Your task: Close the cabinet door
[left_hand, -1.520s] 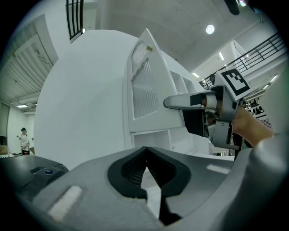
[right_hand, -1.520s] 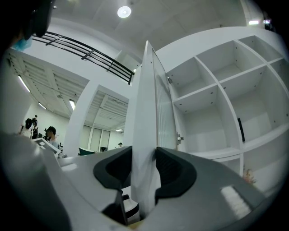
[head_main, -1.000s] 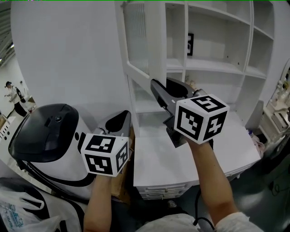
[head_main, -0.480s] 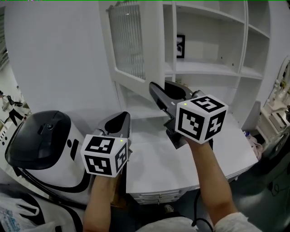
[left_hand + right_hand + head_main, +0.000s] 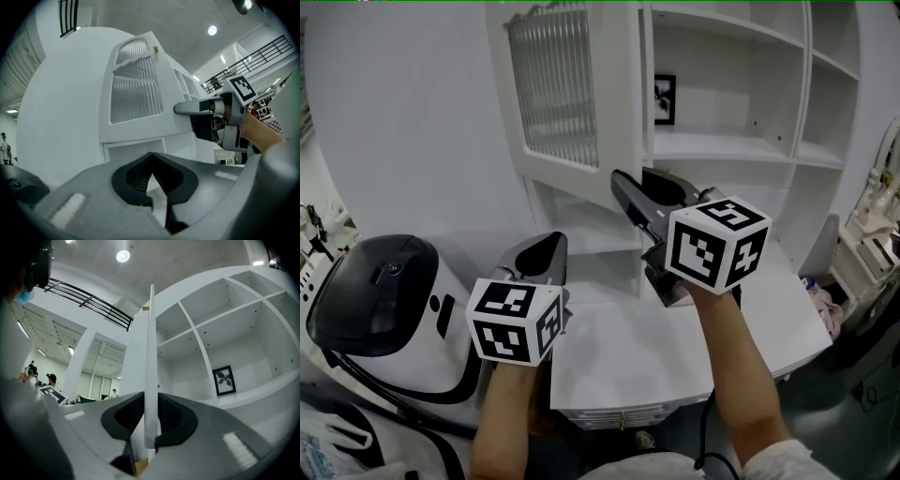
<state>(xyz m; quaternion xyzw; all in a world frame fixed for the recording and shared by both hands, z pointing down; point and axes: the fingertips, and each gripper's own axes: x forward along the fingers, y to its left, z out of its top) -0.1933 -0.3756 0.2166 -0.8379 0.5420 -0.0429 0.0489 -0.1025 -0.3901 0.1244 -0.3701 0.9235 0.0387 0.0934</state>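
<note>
The white cabinet door (image 5: 553,89) with a ribbed glass pane stands open in front of the shelf cabinet (image 5: 741,141). My right gripper (image 5: 630,180) holds the door's lower edge. In the right gripper view the thin door edge (image 5: 151,348) runs upright between the pads of my right gripper (image 5: 151,423), whose jaws have just been closing on it. My left gripper (image 5: 547,246) hangs lower left of the door, shut and empty. In the left gripper view my left gripper (image 5: 151,158) faces the door's ribbed pane (image 5: 136,89), with the right gripper's finger (image 5: 187,108) at the pane's right edge.
A framed picture (image 5: 664,98) stands on a cabinet shelf. A white counter (image 5: 656,347) lies below the cabinet. A white machine with a black top (image 5: 384,300) stands at the left. People show far off in the hall (image 5: 51,379).
The door now shows more of its ribbed face and sits further left in the head view. The right gripper has stayed on its edge and the left gripper has kept beside it.
</note>
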